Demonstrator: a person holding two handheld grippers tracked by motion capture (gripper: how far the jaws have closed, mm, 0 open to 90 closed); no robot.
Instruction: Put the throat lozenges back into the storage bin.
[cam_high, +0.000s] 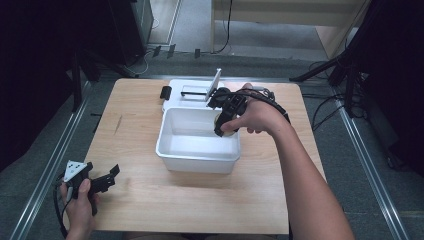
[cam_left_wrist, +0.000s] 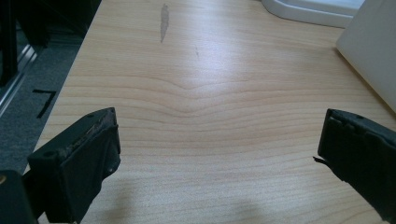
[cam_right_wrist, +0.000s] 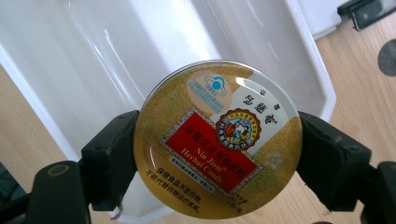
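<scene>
Right gripper (cam_right_wrist: 217, 154) clamps round candy tin (cam_right_wrist: 217, 135) by rim, above white tub (cam_high: 200, 150) far edge. Risk: smooth rim slips, tin drops outside tub. Left gripper (cam_left_wrist: 217, 154) open, empty, over table (cam_left_wrist: 210, 93).

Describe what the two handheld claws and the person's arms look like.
Both claws are black. The left claw carries a grey three-cornered plate with dark dots on top, and a black cable loops from it past the hand. The right claw trails a black cable over the wrist. Their jaws are blocky black pads, the left ones frayed at the edges. Both forearms are bare, with no sleeves showing.
</scene>
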